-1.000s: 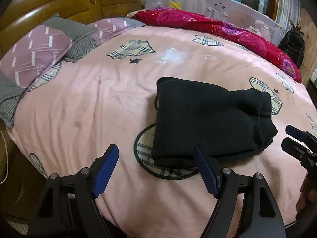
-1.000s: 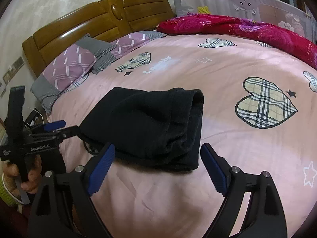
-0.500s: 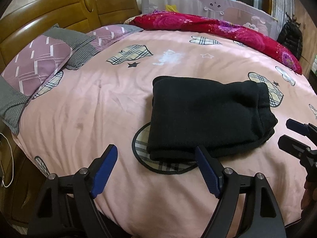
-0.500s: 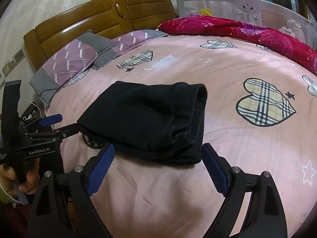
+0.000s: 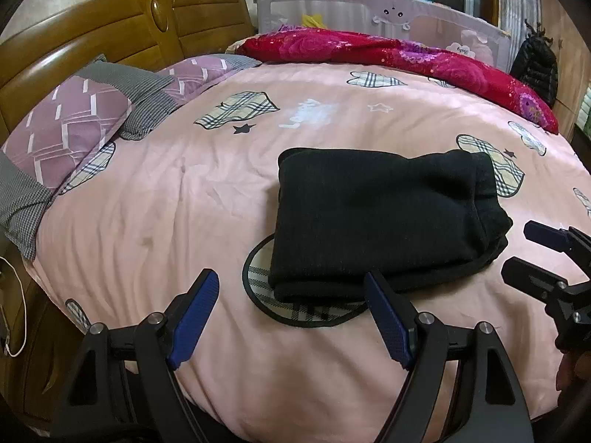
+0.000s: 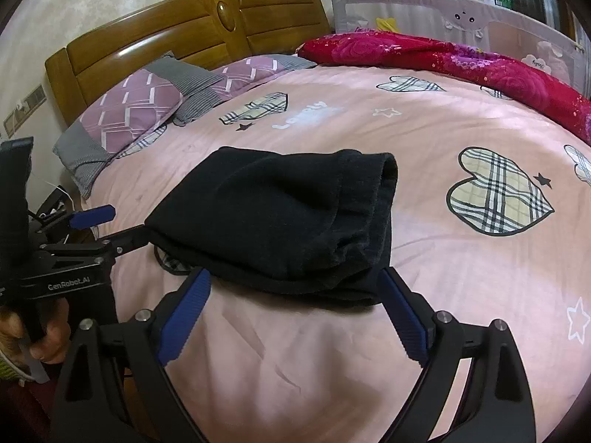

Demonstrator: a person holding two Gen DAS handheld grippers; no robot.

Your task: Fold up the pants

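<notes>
Black pants (image 5: 380,221) lie folded into a thick rectangle on the pink bedspread (image 5: 184,221), waistband end to the right. My left gripper (image 5: 291,317) hovers open just before the near edge of the fold, touching nothing. In the right wrist view the same pants (image 6: 280,214) sit ahead of my right gripper (image 6: 295,306), whose blue pads stand wide apart with nothing between them. The right gripper (image 5: 532,254) also shows at the right edge of the left wrist view, beside the waistband end. The left gripper (image 6: 110,229) points at the fold's left corner.
Purple and grey pillows (image 5: 74,129) lean on the wooden headboard (image 5: 110,44) at the left. A red floral quilt (image 5: 406,59) runs along the far side under a bed rail (image 5: 369,11). A hand (image 6: 48,336) holds the left gripper's handle. The bed edge drops off at the near left.
Both cameras have lifted and tilted up a little, so more headboard and wall show. The pants lie still in the same fold. Both grippers stay open.
</notes>
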